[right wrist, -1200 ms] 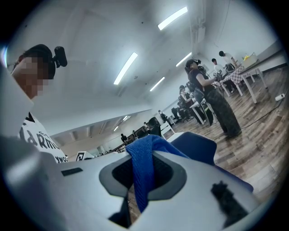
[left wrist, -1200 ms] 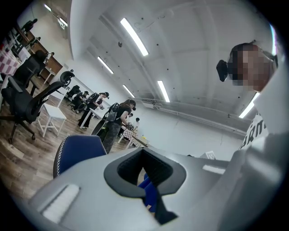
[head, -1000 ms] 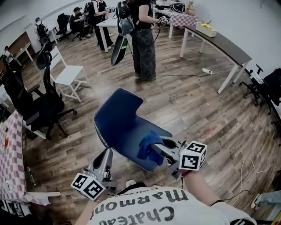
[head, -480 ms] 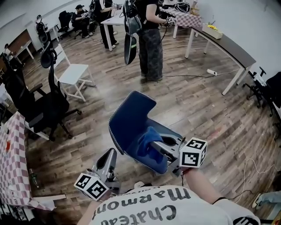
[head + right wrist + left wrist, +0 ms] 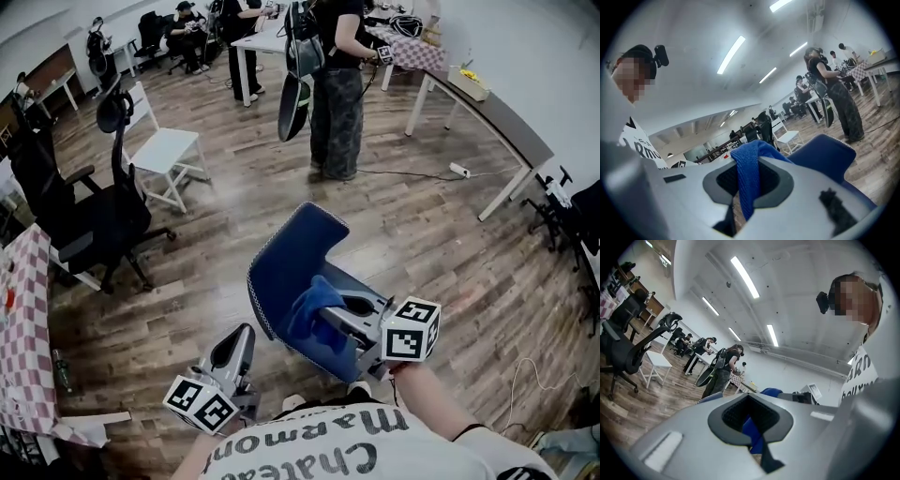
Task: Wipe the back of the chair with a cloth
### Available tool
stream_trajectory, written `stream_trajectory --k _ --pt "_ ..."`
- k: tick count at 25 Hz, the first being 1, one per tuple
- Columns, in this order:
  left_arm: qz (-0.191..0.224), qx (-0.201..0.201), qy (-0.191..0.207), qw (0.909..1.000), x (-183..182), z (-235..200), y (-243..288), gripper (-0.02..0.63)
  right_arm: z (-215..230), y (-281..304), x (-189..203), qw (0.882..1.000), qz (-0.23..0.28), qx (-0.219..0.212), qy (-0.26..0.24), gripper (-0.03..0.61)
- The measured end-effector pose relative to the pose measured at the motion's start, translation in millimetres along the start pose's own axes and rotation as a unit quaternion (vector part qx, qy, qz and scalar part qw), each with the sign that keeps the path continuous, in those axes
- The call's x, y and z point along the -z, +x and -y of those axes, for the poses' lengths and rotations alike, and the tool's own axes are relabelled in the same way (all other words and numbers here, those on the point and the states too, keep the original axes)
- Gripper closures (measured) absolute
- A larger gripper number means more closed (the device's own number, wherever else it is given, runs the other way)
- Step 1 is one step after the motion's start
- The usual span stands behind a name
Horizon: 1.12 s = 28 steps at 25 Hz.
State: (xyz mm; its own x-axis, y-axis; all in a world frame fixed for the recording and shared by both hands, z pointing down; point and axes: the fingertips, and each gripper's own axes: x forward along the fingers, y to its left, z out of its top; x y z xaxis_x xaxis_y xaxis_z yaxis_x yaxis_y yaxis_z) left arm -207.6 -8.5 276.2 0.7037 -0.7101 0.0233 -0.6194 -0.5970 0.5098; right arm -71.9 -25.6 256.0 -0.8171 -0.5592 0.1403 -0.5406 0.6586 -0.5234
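- Head view: a blue moulded shell chair (image 5: 286,267) stands on the brown plank floor (image 5: 441,234), its curved back towards the room.
- The right gripper (image 5: 333,319) reaches in from the person's side. It presses a bunched blue towelling cloth (image 5: 312,302) against the inner face of the shell, low down by the near edge.
- The left gripper (image 5: 239,339) hangs over the floor just beside the chair's left edge, apart from it.
- Farther off, a person in dark baggy trousers (image 5: 337,103) stands by a long grey table (image 5: 497,103). A white slatted chair (image 5: 164,150) and a black office chair (image 5: 89,220) are to the left.
- Left gripper view: the jaws are closed together with nothing pinched. Only blue shows behind the notch.
- Right gripper view: the jaws are clamped on the cloth, which folds up over the notch. The chair's back rises just beyond, to the right.
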Motion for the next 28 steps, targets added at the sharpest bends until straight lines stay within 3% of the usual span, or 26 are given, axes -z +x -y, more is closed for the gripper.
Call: stream_trajectory --k 7,15,23,28 --pt "0.013 -0.041 0.002 0.9991 9.9 -0.5 23.6 0.611 26.2 12.8 -5.1 0.998 -0.032 -0.049 -0.006 0.528" --pt "0.062 -0.142 -0.028 0.9876 21.7 8.2 51.9 0.611 49.6 20.5 2.7 0.982 -0.115 -0.152 -0.009 0.528" --pt "0.090 -0.245 -0.025 0.9650 48.1 21.0 61.4 0.611 78.9 40.8 31.6 0.955 -0.190 -0.226 -0.013 0.528" --pt "0.108 -0.319 -0.031 0.9411 64.1 24.4 42.9 0.611 97.8 65.9 45.4 0.947 -0.210 -0.242 -0.007 0.528"
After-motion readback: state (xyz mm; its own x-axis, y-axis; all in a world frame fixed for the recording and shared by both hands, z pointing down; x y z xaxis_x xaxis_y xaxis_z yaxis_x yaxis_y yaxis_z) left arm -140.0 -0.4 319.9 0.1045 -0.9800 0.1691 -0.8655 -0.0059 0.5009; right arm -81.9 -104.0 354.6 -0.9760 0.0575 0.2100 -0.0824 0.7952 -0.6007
